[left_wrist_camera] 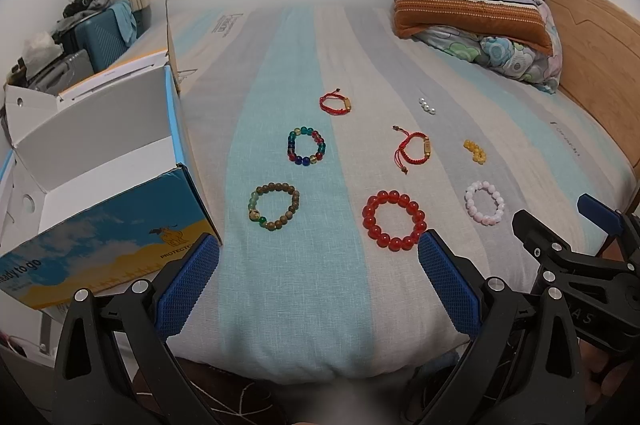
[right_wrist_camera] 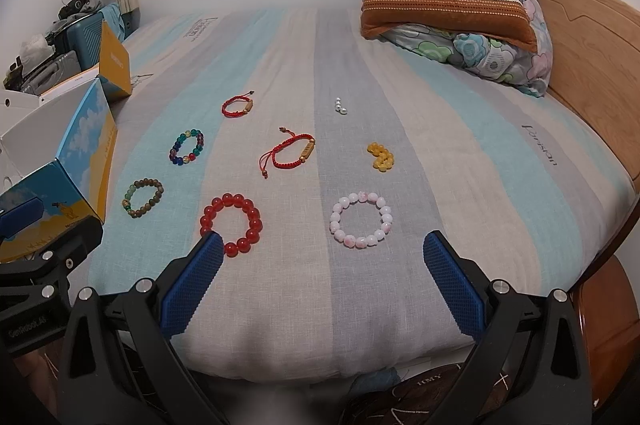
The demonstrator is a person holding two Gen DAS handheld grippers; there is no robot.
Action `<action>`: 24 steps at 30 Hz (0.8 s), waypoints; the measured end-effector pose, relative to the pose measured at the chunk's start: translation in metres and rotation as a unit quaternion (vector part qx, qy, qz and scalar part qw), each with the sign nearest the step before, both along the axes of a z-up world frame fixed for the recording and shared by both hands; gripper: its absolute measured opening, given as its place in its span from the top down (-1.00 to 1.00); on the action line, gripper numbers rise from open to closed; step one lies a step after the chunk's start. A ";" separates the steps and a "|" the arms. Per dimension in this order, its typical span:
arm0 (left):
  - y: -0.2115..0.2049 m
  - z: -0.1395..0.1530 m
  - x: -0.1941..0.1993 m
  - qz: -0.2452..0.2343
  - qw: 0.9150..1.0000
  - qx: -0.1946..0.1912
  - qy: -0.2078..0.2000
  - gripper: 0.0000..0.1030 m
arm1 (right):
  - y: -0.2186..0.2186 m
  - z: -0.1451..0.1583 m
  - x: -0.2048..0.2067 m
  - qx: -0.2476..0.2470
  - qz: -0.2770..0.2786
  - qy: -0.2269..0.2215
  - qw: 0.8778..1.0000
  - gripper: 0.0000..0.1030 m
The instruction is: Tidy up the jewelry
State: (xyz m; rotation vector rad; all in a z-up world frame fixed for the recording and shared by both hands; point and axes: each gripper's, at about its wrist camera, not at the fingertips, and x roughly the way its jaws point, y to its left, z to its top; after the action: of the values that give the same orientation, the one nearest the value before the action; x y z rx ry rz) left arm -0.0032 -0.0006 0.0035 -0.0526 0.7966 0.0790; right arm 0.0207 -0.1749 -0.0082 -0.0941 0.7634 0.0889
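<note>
Several bracelets lie on the striped bed sheet: a red bead bracelet (left_wrist_camera: 393,220) (right_wrist_camera: 231,224), a pink one (left_wrist_camera: 485,202) (right_wrist_camera: 361,219), a brown-green one (left_wrist_camera: 274,206) (right_wrist_camera: 143,198), a multicolour one (left_wrist_camera: 306,146) (right_wrist_camera: 187,147), two red cord ones (left_wrist_camera: 335,101) (left_wrist_camera: 412,147) (right_wrist_camera: 237,104) (right_wrist_camera: 289,150), a yellow bead cluster (left_wrist_camera: 475,151) (right_wrist_camera: 382,156) and small pearls (left_wrist_camera: 426,105) (right_wrist_camera: 340,107). An open blue-and-yellow box (left_wrist_camera: 100,185) (right_wrist_camera: 76,169) stands at the left. My left gripper (left_wrist_camera: 319,275) is open and empty near the bed's front edge. My right gripper (right_wrist_camera: 320,277) is open and empty, just before the pink bracelet.
Stacked pillows (left_wrist_camera: 472,5) (right_wrist_camera: 452,1) lie at the far right by the wooden headboard (left_wrist_camera: 592,57). Suitcases and clutter (left_wrist_camera: 80,33) stand beyond the bed at the far left. The right gripper's body (left_wrist_camera: 580,257) shows beside the left one.
</note>
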 end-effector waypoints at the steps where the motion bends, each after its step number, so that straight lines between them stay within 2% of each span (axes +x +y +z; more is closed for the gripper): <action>1: 0.000 0.000 0.000 0.000 1.000 0.000 0.000 -0.89 | 0.000 0.000 0.000 0.000 0.000 0.000 1.000 -0.86; 24: 0.001 0.001 -0.001 0.003 1.000 0.005 -0.002 -0.89 | -0.001 0.001 -0.001 -0.003 0.001 -0.003 1.000 -0.86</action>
State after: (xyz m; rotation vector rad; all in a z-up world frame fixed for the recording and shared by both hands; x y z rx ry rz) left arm -0.0041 0.0000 0.0045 -0.0451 0.7922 0.0895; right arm 0.0199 -0.1755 -0.0070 -0.0996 0.7579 0.0878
